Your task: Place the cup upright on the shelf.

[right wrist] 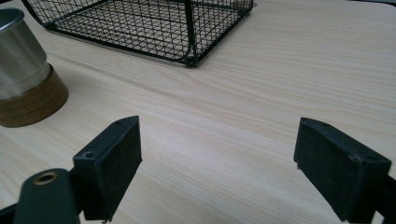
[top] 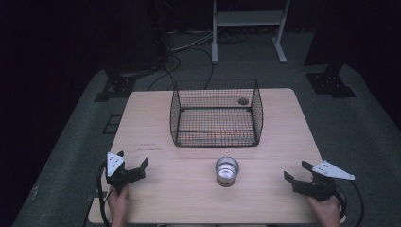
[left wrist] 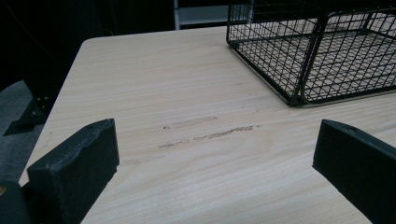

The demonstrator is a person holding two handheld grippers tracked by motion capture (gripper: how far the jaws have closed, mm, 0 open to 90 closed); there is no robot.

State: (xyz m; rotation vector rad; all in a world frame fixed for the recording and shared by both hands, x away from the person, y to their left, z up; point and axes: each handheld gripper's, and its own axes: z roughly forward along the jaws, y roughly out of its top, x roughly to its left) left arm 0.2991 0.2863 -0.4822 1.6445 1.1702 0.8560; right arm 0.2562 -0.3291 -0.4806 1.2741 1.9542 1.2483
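Centre-front of table: steel cup (top: 227, 170), upright, wood-look band round its base, just in front of wire basket (top: 216, 113).
Handling: I judge it light, stiff, slick on the metal; grip across the banded base.
My right gripper (top: 299, 172): jaws wide, empty, nearest cup.
My left gripper (top: 134, 161): jaws wide, empty, well apart.
Table (top: 156, 142): pale wood.

Overhead light falls evenly on the pale bench (top: 189, 189); the surroundings are dark. Shadows are soft, and the cup (top: 227, 169) glints.
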